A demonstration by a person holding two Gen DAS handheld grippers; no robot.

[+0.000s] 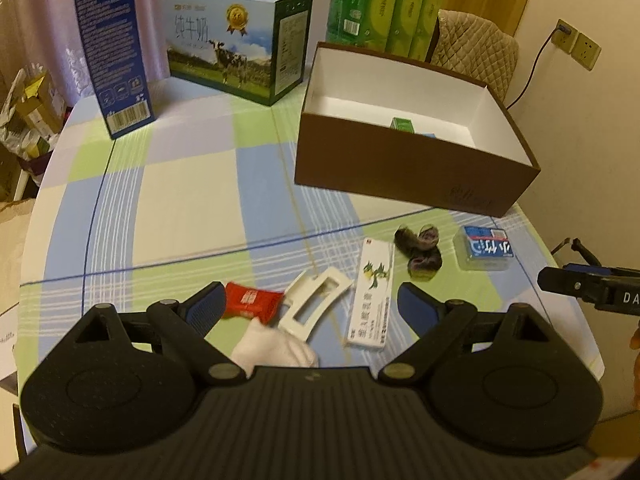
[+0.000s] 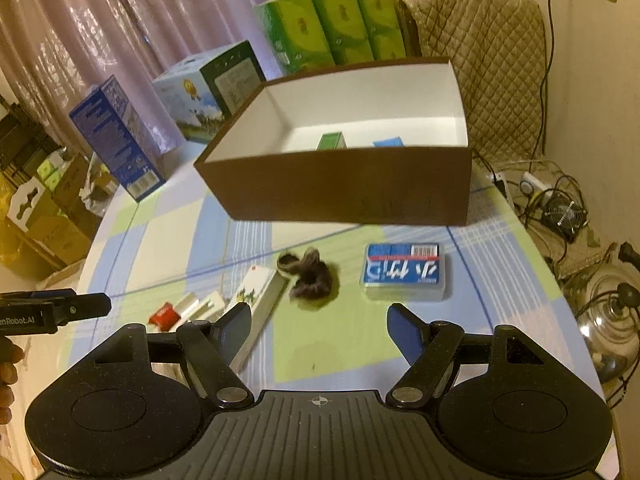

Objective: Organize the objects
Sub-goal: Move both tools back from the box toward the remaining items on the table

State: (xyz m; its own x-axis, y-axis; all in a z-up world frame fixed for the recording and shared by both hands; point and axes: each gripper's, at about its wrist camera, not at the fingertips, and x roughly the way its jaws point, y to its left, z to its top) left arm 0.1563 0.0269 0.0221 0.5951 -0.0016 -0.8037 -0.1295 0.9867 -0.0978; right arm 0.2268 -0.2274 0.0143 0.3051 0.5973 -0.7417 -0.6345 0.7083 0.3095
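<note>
Nearest the left wrist camera, the left claw (image 1: 312, 304) is level above the near edge of the bench (image 1: 180, 184), fingers spread wide and holding nothing. Between and just ahead of its fingers lie, from left to right: a red sachet (image 1: 250, 300), a white folded cloth (image 1: 276, 346) partly under the claw body, a white plastic frame (image 1: 314, 306) resting against the sachet and cloth, and a long white carton (image 1: 370, 296) lying flat. Further right are a dark fuzzy scrunchie (image 1: 420, 248) and a blue tissue pack (image 1: 484, 248), both on the bench and apart from each other.

The right claw (image 2: 318, 326) is likewise level and fully spread, empty. It points at bare cloth, with the scrunchie (image 2: 310, 276) and tissue pack (image 2: 404, 272) just ahead of its fingertips. In the left wrist view its side shows at the right edge, with part of a hand (image 1: 635, 340) behind it.

Behind these items stands the open brown box (image 1: 400, 168), near the right of the bench. It holds a small green box (image 2: 331, 141) and a blue item (image 2: 388, 142) on its white floor.
</note>
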